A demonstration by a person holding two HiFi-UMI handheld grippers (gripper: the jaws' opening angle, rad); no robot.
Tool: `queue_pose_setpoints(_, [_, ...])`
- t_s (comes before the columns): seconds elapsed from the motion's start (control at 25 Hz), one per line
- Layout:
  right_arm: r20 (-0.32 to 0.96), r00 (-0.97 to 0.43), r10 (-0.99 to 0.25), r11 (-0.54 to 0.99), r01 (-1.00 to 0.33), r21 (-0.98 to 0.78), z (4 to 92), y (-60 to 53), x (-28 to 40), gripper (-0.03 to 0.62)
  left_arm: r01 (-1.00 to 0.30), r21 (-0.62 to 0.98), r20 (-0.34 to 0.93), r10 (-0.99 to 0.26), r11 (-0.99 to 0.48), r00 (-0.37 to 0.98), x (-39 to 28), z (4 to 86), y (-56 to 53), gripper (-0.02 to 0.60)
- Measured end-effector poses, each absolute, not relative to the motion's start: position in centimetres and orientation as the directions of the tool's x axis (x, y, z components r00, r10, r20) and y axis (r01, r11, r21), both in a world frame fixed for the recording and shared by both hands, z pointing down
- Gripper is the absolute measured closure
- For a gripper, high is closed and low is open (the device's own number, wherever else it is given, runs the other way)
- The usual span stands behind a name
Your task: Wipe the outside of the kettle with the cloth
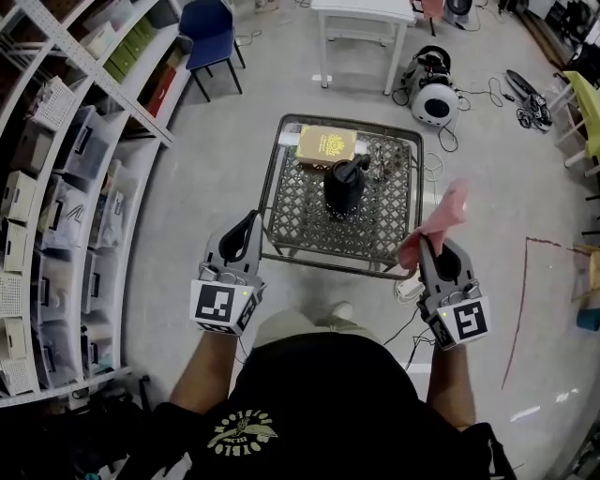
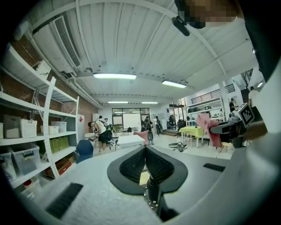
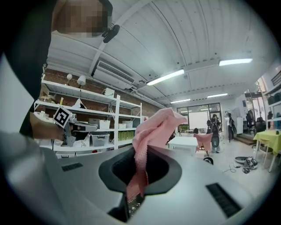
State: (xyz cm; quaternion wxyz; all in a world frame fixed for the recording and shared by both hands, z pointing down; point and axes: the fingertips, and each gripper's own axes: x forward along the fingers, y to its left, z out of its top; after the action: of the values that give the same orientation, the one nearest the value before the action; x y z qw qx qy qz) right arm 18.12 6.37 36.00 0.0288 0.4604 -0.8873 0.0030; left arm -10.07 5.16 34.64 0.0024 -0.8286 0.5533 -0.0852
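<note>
A black kettle (image 1: 344, 184) stands upright in the middle of a small metal mesh table (image 1: 375, 234). My right gripper (image 1: 424, 246) is at the table's near right corner, shut on a pink cloth (image 1: 437, 223) that sticks up past its tips. In the right gripper view the cloth (image 3: 151, 129) is pinched between the pads and bunches above them. My left gripper (image 1: 247, 231) hovers off the table's near left corner, shut and holding nothing. In the left gripper view its tips (image 2: 145, 148) meet. Both grippers are well short of the kettle.
A yellow box (image 1: 326, 144) lies on the table behind the kettle. Shelving with bins (image 1: 66, 187) runs along the left. A blue chair (image 1: 211, 33), a white table (image 1: 361, 14) and a round white machine (image 1: 433, 94) with cables stand farther off. A power strip (image 1: 408, 287) lies by the table leg.
</note>
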Motion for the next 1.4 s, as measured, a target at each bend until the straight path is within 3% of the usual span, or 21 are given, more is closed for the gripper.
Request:
queue_pose_setpoints(0.4, [0.072,-0.612,-0.788,0.614,-0.789,0.006,36.7,4.1,16.1,0.565,-0.926,-0.093,0.160,-0.923,-0.366,0.349,-11.4,35.3,3.6,0.572])
queue_pose_setpoints(0.84, [0.118,-0.571,-0.813,0.575,-0.818,0.003,37.7,0.1,12.5,0.566,-0.874,-0.069,0.160,-0.870,-0.481,0.466,-12.2,35.5,-3.8,0.572])
queue_pose_setpoints(1.4, [0.334,-0.509,-0.793,0.537,-0.844,-0.010,44.1,-5.3,4.2,0.566,-0.788,-0.027,0.174,-0.779,-0.615,0.602,-15.8,38.0,-13.5,0.572])
